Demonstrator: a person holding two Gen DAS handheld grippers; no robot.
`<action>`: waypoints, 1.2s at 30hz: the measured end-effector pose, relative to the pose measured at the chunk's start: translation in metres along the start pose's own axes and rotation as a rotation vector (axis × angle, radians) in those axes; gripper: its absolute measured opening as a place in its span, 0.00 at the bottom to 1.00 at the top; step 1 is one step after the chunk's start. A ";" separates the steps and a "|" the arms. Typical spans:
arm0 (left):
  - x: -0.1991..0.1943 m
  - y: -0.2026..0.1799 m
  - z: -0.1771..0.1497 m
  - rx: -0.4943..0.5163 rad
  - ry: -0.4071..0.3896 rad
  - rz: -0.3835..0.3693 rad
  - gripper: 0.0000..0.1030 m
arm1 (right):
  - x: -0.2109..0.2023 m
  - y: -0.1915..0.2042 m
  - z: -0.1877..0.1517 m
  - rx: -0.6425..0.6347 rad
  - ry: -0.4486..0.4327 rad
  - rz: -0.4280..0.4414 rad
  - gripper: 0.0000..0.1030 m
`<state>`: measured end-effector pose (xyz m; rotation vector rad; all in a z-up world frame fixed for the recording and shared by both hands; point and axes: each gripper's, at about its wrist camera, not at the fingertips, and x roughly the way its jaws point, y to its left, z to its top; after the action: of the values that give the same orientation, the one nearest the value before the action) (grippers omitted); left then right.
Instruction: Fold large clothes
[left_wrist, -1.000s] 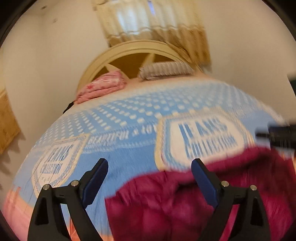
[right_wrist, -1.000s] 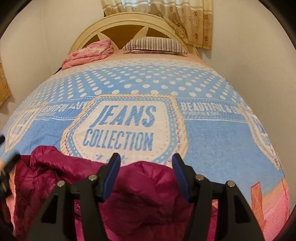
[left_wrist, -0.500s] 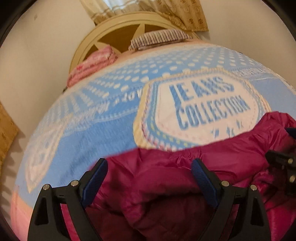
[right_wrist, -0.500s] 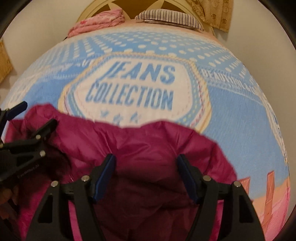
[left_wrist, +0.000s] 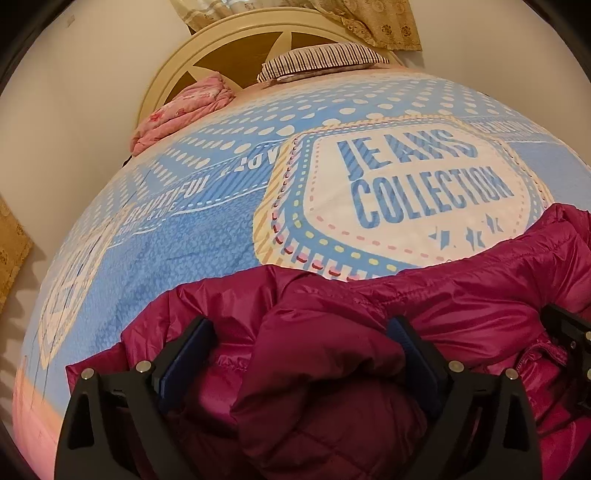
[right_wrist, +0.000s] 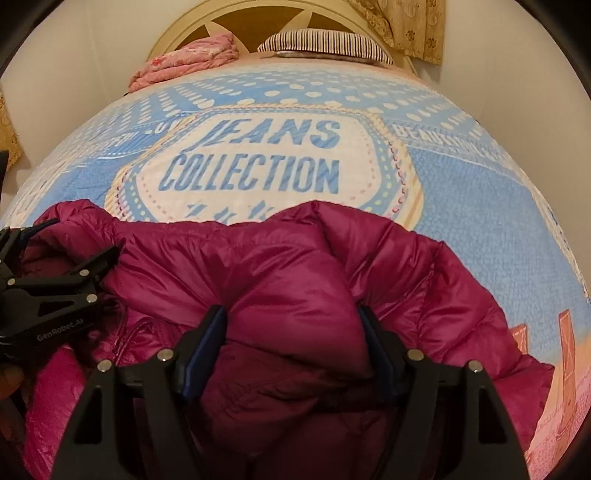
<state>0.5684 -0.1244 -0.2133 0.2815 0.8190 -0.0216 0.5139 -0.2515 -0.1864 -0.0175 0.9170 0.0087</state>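
Observation:
A crumpled magenta puffer jacket (left_wrist: 369, 306) lies bunched at the near end of the bed; it also shows in the right wrist view (right_wrist: 295, 273). My left gripper (left_wrist: 301, 345) is open, its blue-padded fingers wide apart with a puffy fold of the jacket between them. My right gripper (right_wrist: 295, 332) is open too, with a bulge of the jacket between its fingers. The left gripper also shows at the left edge of the right wrist view (right_wrist: 55, 273), down in the jacket. The right gripper shows at the right edge of the left wrist view (left_wrist: 569, 332).
The bed has a blue bedspread (left_wrist: 192, 240) printed "JEANS COLLECTION". A striped pillow (left_wrist: 321, 59) and a folded pink blanket (left_wrist: 184, 107) lie at the cream headboard (left_wrist: 236, 40). Walls close both sides; a curtain (right_wrist: 410, 26) hangs at the back right.
Both grippers have come down and forward onto the jacket. The jacket now bulges between the fingers of each. Both stay open.

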 end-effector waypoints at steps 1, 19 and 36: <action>0.000 0.000 0.000 -0.002 0.000 0.001 0.95 | 0.000 0.000 -0.001 0.000 -0.003 -0.003 0.72; 0.004 -0.001 0.000 -0.008 0.002 0.022 0.98 | 0.002 0.002 -0.004 -0.010 -0.026 -0.028 0.73; 0.004 -0.002 -0.001 -0.004 0.002 0.034 0.99 | 0.002 0.002 -0.004 -0.010 -0.028 -0.027 0.74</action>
<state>0.5703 -0.1254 -0.2175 0.2912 0.8158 0.0124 0.5119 -0.2495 -0.1908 -0.0389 0.8887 -0.0119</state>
